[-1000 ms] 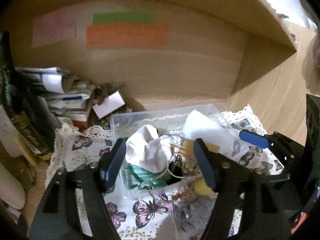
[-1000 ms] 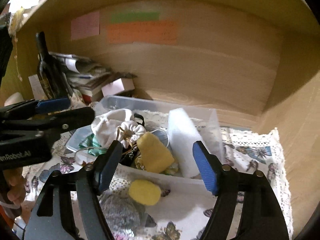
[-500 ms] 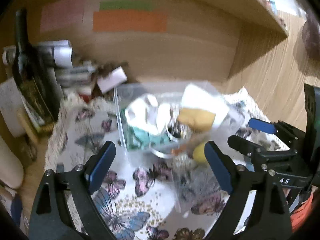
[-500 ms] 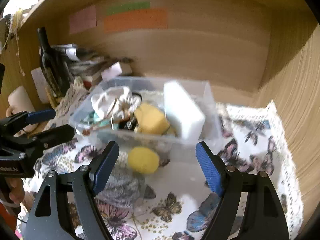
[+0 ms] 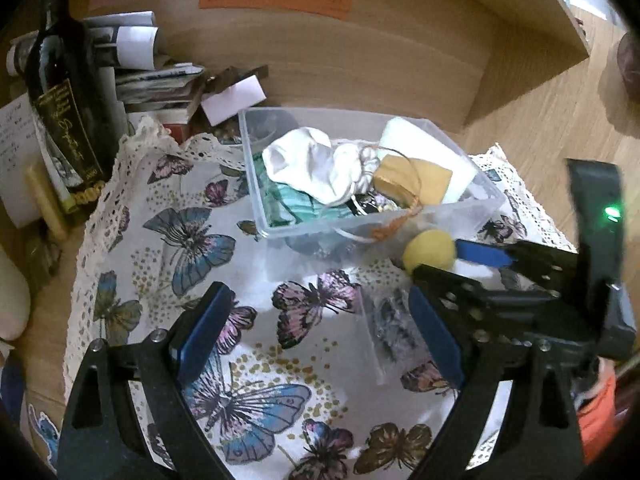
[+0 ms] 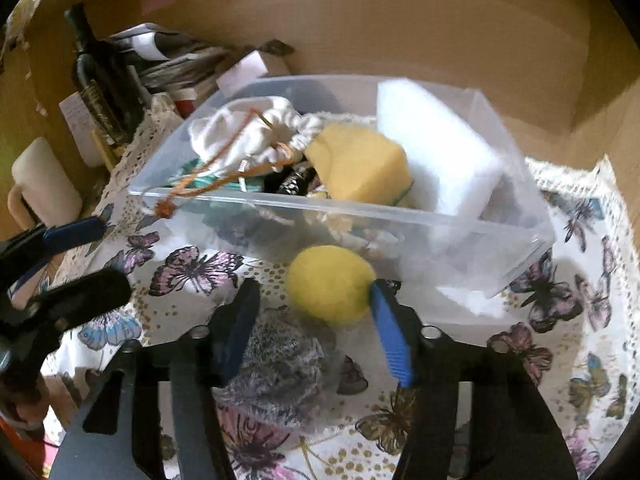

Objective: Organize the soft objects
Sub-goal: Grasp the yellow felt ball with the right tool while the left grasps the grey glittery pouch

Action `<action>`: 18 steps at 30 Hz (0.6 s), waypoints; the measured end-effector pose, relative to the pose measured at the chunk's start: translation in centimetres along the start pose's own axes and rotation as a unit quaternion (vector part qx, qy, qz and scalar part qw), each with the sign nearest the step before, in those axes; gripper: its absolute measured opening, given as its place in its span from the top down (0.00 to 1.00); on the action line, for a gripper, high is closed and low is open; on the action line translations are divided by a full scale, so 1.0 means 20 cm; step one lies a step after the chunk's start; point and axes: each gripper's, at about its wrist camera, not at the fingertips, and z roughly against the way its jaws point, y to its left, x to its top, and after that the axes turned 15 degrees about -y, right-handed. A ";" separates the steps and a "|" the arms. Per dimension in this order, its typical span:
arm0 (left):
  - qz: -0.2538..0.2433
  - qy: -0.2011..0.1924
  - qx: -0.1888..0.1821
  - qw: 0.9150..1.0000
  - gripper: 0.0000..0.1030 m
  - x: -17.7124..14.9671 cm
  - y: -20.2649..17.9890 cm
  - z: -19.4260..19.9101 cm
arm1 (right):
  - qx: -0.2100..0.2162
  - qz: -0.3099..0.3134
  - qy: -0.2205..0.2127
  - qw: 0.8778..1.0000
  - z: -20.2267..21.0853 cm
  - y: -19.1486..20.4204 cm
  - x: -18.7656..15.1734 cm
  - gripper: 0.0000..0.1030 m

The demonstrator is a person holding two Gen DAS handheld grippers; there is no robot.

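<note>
A clear plastic bin [image 5: 460,208] [image 6: 500,232] on the butterfly cloth holds a white drawstring pouch [image 5: 312,168] [image 6: 248,136], a yellow sponge [image 5: 416,180] [image 6: 360,164], a white foam block [image 6: 436,148] and teal fabric [image 5: 288,204]. A yellow ball [image 6: 328,288] [image 5: 428,244] lies on the cloth in front of the bin. My right gripper [image 6: 316,332] is open around the ball, its right pad touching it. A grey fuzzy piece [image 6: 276,372] [image 5: 392,324] lies under that gripper. My left gripper [image 5: 320,340] is open and empty over the cloth.
A dark wine bottle [image 5: 64,92] [image 6: 96,80], stacked papers and books [image 5: 152,64] and a white box [image 5: 232,100] crowd the back left. Wooden shelf walls [image 5: 360,52] close the back and right. A cream cylinder [image 6: 44,180] stands at left.
Both grippers pulled back from over the bin. The right gripper dropped low to the cloth and narrowed around the yellow ball. The left gripper stayed open.
</note>
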 end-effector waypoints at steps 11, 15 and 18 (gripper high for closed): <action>-0.014 0.034 -0.028 0.999 0.12 -0.06 -0.13 -0.05 | -0.029 -0.010 -0.050 0.998 0.24 -0.10 -0.02 0.65; -0.031 0.054 -0.039 0.997 0.11 -0.10 -0.24 -0.11 | -0.044 -0.015 -0.067 0.997 0.33 -0.16 -0.04 0.65; -0.040 0.069 -0.043 0.996 0.11 -0.12 -0.33 -0.16 | -0.047 -0.025 -0.076 0.996 0.39 -0.21 -0.06 0.65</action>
